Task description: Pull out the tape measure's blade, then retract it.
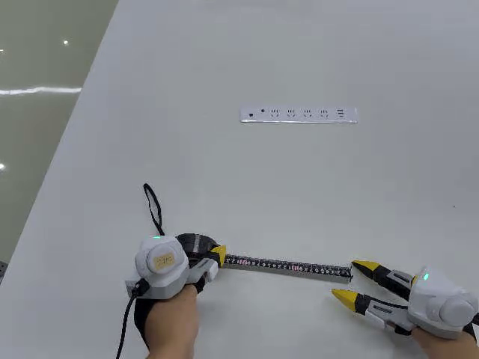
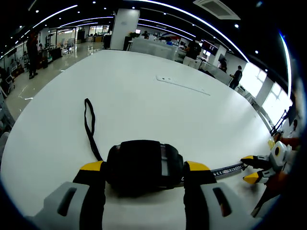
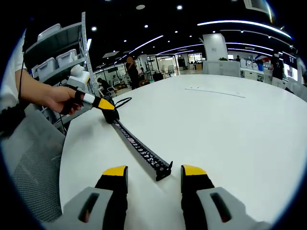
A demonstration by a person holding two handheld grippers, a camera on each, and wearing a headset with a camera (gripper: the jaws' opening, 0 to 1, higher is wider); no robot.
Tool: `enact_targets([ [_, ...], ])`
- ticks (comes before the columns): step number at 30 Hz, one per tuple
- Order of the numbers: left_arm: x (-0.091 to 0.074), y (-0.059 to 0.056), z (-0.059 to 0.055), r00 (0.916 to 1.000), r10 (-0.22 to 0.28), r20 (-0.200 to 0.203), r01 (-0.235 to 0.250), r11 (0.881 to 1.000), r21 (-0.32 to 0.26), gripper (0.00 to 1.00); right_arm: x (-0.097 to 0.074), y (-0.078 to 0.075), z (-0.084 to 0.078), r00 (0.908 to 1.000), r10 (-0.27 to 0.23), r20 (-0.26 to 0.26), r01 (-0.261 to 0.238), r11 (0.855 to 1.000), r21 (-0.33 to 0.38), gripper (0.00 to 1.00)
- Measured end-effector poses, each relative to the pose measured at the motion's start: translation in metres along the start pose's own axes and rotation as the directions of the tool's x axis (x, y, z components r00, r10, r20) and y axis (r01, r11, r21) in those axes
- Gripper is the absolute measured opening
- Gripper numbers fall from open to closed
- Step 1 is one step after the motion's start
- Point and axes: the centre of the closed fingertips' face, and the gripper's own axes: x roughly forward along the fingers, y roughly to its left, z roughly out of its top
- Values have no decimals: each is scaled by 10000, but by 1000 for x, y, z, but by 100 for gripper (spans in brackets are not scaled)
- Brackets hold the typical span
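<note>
A: Where is the tape measure sitting?

B: On the white table, at the near left. Its black case rests on the top, and the left gripper has it clamped, with one yellow-tipped jaw against each side of the case.

A: And the blade?

B: Out of the case, lying flat on the table and running to the right. The printed scale faces up. The numbers are too small to read in the head view.

A: Does the right gripper have hold of it?

B: No. Its jaws stand apart. In the right gripper view the blade's hooked end lies in the gap between the two tips, and neither jaw is pressed on it. Whether the hook brushes a tip, I cannot tell.

A: Anything attached to the case?

B: A black strap — it loops away from the case toward the far side and lies loose on the table.

A: What else is there?

B: A white power strip lies flat toward the far side, well apart from the tape measure and both grippers. A black cable also runs from the left gripper's body toward the near edge.
</note>
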Motion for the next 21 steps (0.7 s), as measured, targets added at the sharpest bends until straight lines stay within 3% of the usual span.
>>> enact_targets([
  [9,0,0,-1,10000,36,-68,-36,10000,-12,64,3,-2,1,9995,316,-90,-318,9994,-162,41],
  [14,1,1,-1,10000,54,-80,-55,10000,-40,64,4,0,0,9966,791,-231,-792,9968,-67,30],
  [21,1,1,-1,9999,74,-69,-74,10000,-35,64,5,-5,-2,9935,1106,-283,-1105,9939,49,24],
])
